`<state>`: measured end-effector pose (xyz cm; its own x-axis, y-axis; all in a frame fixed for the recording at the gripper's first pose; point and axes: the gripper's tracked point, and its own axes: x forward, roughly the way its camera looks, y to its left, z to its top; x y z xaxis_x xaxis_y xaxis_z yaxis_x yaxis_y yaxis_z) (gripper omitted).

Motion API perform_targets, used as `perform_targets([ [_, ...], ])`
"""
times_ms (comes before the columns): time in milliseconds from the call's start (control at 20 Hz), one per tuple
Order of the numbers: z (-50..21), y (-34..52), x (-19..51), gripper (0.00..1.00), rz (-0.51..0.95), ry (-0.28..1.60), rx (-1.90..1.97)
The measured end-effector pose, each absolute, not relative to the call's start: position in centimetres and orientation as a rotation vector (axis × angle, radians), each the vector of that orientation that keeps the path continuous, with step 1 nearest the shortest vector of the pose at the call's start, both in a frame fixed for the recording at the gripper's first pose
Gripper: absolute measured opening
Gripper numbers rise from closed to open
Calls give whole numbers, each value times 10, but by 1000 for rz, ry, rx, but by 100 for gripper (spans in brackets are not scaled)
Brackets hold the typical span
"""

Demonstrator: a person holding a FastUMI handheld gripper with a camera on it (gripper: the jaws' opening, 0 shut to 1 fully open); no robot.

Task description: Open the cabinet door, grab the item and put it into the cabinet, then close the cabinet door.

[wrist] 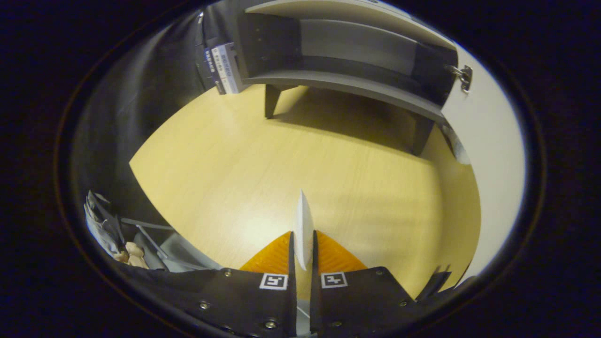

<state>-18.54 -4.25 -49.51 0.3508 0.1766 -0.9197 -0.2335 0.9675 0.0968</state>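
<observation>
Between the fingers, the gripper (303,249) is squeezing a thin white item (303,225) from both sides, holding it edge-on above the near part of the wooden table (235,159). Far off, at the table's back edge, the grey cabinet (347,84) is standing with its door (488,141) swung open. Being so thin, the item could be slipping or tipping, or bumping the shelf lip going in. What the item is stays hard to tell. Its lower end is hiding between the fingers.
</observation>
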Motion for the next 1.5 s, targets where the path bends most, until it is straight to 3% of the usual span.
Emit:
perform_targets([
  [500,-412,-51,-139,12,183,1089,-18],
  [1100,-214,-38,-8,12,170,747,4],
  [1500,-179,-48,57,11,126,654,41],
])
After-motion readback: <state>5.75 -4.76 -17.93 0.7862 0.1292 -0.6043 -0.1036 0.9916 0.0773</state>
